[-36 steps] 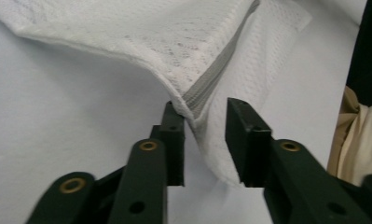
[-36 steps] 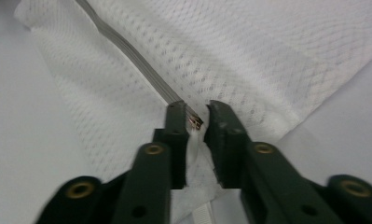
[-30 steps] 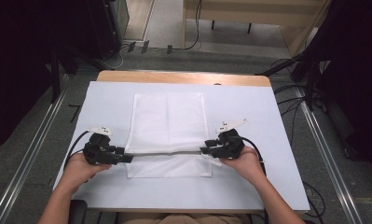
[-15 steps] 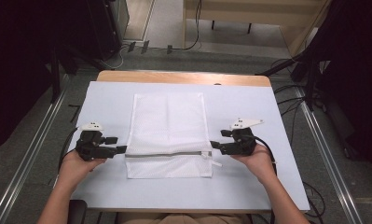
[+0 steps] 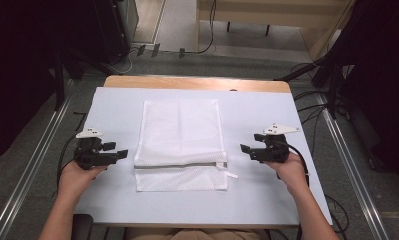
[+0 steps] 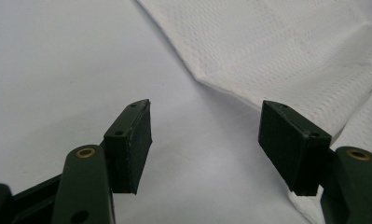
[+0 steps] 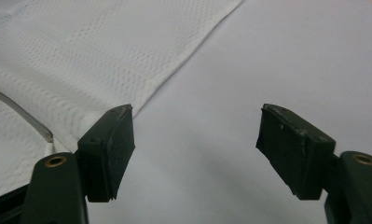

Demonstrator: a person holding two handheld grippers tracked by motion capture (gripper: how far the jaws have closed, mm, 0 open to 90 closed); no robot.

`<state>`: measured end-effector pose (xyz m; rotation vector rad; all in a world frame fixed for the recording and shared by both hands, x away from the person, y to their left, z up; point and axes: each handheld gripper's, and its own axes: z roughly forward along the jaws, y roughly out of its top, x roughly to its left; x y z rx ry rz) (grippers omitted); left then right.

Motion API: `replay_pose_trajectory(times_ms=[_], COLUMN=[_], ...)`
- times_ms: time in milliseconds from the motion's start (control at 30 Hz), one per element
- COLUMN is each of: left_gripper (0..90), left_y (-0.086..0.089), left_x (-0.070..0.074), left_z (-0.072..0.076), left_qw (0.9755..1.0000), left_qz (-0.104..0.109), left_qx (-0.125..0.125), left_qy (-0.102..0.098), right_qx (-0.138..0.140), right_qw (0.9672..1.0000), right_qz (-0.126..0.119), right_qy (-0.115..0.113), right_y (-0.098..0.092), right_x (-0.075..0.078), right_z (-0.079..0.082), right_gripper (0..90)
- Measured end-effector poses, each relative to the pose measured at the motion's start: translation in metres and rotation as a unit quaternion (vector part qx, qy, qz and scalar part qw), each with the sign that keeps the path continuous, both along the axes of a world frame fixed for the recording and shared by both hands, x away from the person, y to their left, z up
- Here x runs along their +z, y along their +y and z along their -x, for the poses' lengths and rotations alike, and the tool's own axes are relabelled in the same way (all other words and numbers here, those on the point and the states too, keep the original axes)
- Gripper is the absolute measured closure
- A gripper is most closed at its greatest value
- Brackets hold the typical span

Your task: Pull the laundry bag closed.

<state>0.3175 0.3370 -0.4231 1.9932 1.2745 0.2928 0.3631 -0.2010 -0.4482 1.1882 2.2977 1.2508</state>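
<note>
The white mesh laundry bag (image 5: 181,145) lies flat at the middle of the tabletop (image 5: 257,200), its near part folded over so the zipper (image 5: 179,165) runs across it, the pull tab (image 5: 231,174) poking out at the right. You've let go on both sides. The left hand-held gripper (image 5: 123,154) sits just off the bag's left edge, its jaws having just been opening, now wide with nothing between them. The right hand-held gripper (image 5: 243,149) is likewise spread and empty, near the right edge. Keep both clear so the fold stays. The fabric is thin, perforated and limp; the tabletop cover is smooth and pale.
</note>
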Motion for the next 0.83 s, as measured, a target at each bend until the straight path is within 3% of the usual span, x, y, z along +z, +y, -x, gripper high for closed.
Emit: replay_pose_trajectory(times_ms=[167, 833], left_gripper=[35.0, 30.6], left_y=[0.0024, 0.0043], left_x=[-0.0005, -0.0052], left_z=[-0.0007, -0.0034], left_qw=[1.0, 0.9996], left_qz=[-0.001, -0.007], left_qx=[0.008, 0.025], left_qy=[-0.001, 0.005], right_qx=[-0.012, -0.007], right_qw=[0.9999, 0.9998], right_qz=[0.005, 0.012], right_qy=[-0.001, 0.017], right_y=[-0.0065, -0.0075], right_x=[-0.0031, -0.0085], right_z=[-0.003, -0.0066], right_gripper=[25.2, 23.9])
